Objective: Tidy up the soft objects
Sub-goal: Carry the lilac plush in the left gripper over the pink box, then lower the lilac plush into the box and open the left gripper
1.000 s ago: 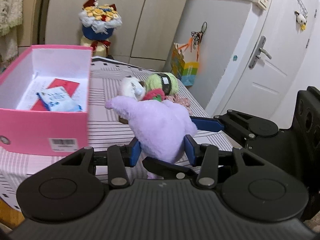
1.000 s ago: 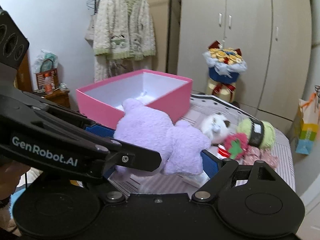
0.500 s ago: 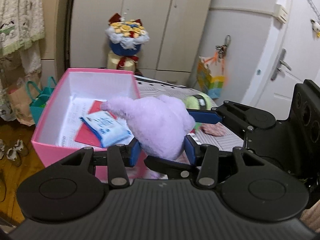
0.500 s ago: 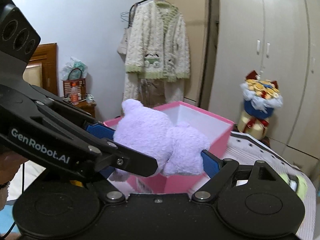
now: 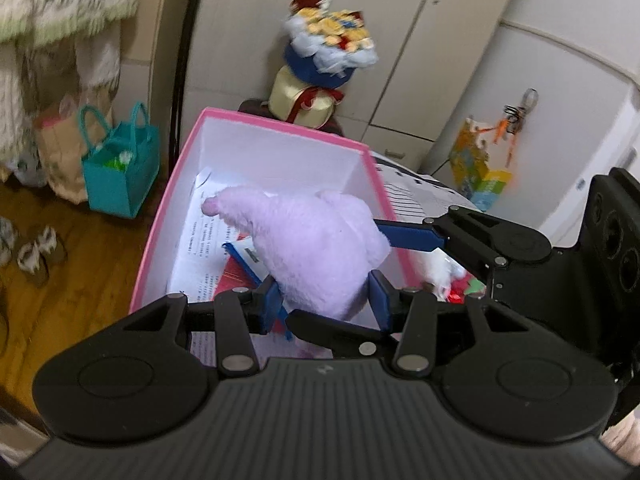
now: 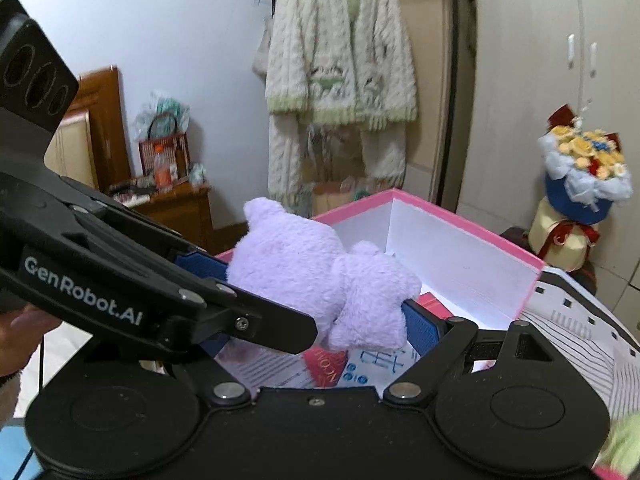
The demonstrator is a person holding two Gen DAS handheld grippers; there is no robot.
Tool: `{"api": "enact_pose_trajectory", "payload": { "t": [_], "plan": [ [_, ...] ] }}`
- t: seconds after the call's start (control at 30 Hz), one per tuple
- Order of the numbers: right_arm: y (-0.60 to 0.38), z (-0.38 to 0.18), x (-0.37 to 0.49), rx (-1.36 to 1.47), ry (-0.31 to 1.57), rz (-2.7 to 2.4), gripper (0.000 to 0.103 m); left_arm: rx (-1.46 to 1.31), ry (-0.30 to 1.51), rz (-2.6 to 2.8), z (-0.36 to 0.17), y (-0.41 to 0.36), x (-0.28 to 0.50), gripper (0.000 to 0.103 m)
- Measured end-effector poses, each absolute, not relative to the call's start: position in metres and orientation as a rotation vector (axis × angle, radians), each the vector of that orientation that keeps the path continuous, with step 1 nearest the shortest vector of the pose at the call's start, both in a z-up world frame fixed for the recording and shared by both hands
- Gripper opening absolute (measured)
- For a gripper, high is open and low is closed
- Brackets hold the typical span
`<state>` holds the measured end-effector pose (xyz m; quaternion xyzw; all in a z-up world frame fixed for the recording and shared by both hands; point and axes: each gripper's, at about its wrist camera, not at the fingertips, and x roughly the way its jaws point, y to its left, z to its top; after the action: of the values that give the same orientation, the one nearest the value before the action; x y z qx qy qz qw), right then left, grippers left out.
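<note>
A purple plush toy (image 5: 316,244) hangs above the open pink box (image 5: 276,124). My left gripper (image 5: 324,300) is shut on its near end. My right gripper (image 6: 320,312) is shut on it too, its blue pads pressing both sides of the toy (image 6: 320,276). The right gripper also shows in the left wrist view (image 5: 460,236), reaching in from the right. The box (image 6: 460,220) holds printed paper, a red card (image 6: 324,364) and a blue-white packet (image 5: 244,256). A white plush (image 5: 438,272) lies on the striped cloth right of the box.
A flower bouquet (image 5: 324,48) stands behind the box. A teal bag (image 5: 120,172) sits on the wooden floor at left. A knitted cardigan (image 6: 340,60) hangs on the wall. A green yarn ball (image 6: 624,444) shows at the lower right edge.
Both grippers have carried the purple plush left from the striped cloth to above the pink box and now tilt down toward its inside.
</note>
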<state>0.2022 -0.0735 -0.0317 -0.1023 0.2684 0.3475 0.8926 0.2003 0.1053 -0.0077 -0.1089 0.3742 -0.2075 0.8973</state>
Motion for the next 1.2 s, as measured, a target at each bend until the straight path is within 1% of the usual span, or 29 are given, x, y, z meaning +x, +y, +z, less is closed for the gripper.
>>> {"api": "enact_pose_trajectory", "payload": {
  "t": [0.33,0.6,0.8,0.93,1.0,1.2],
  "plan": [
    [-0.057,-0.043,0.277,-0.301,0.698,0.667,0.09,-0.301,0.912,-0.437,-0.033,0.107,0.292,0.044],
    [-0.057,-0.053,0.302,-0.33,0.77,0.629,0.091,-0.332,0.974,-0.462,-0.049,0.103,0.32,0.045],
    [-0.058,-0.057,0.296,-0.34,0.778,0.623,0.093,-0.264,0.938,-0.417,-0.047,0.1,0.309,0.058],
    [-0.063,-0.054,0.281,-0.363,0.759,0.619,0.093,-0.196,0.882,-0.405,-0.037,0.099,0.292,0.06],
    [-0.067,-0.049,0.273,-0.357,0.75,0.615,0.093,-0.163,0.853,-0.404,-0.029,0.101,0.281,0.065],
    [-0.079,-0.033,0.242,-0.361,0.724,0.615,0.093,-0.075,0.782,-0.391,-0.002,0.104,0.246,0.065]
  ]
}}
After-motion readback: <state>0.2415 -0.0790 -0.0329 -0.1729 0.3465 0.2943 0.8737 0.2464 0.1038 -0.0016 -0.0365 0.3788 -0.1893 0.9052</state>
